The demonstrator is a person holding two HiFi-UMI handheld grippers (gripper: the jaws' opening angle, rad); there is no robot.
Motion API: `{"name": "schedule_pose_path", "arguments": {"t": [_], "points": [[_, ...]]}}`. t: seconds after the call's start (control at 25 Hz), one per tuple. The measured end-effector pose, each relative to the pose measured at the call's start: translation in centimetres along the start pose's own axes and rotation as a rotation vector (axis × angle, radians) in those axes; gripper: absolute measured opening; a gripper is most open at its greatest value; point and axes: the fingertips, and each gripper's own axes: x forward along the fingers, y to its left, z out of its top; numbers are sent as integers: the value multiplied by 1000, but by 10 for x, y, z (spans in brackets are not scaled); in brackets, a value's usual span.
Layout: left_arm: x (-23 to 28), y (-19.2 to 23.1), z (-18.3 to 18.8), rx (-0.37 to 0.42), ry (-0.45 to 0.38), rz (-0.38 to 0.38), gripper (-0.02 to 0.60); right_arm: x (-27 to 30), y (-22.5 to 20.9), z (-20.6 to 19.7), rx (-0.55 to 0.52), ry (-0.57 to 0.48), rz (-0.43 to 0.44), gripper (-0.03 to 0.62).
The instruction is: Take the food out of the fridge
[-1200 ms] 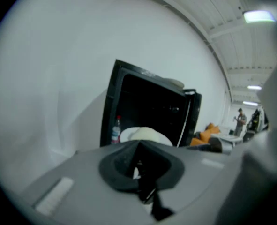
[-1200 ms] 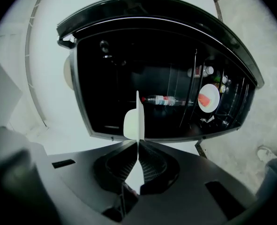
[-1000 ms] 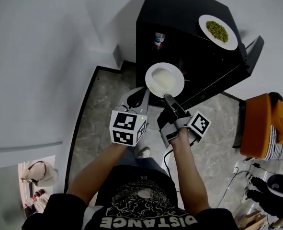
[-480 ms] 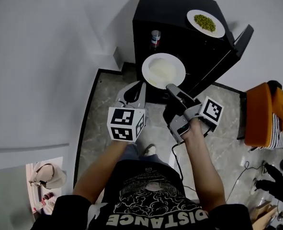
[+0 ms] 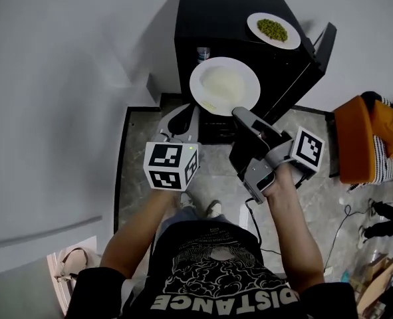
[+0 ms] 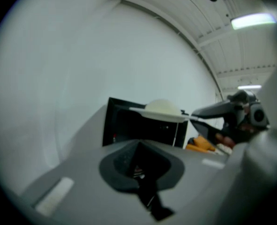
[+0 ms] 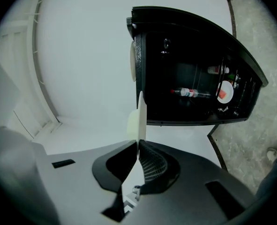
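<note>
My right claw (image 5: 239, 112), clamped on the round white food plate (image 5: 219, 84), has lifted it out of the black fridge (image 5: 226, 15), upper centre.

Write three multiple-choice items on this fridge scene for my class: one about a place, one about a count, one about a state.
1. Where does the plate of green food stand?
A. on top of the black fridge
B. on a table
C. inside the fridge

2. How many plates show in the head view?
A. one
B. two
C. four

3. The right hand-held gripper is:
A. open and empty
B. shut on a cup
C. shut on the plate of white food

Answers: 1 A, it sits on the fridge's top. 2 B, the green one and the white one. 3 C, its jaws pinch that plate's rim.
</note>
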Motion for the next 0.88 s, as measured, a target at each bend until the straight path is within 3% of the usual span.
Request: {"name": "schedule_pose_path", "arguments": {"t": [0.52,0.88], "points": [[-4,-9,18,8,-51,-105,2,13,48,-3,-66,-48,45,11],[19,22,28,9,-45,-107,2,71,43,42,-63,-91,29,11]]}}
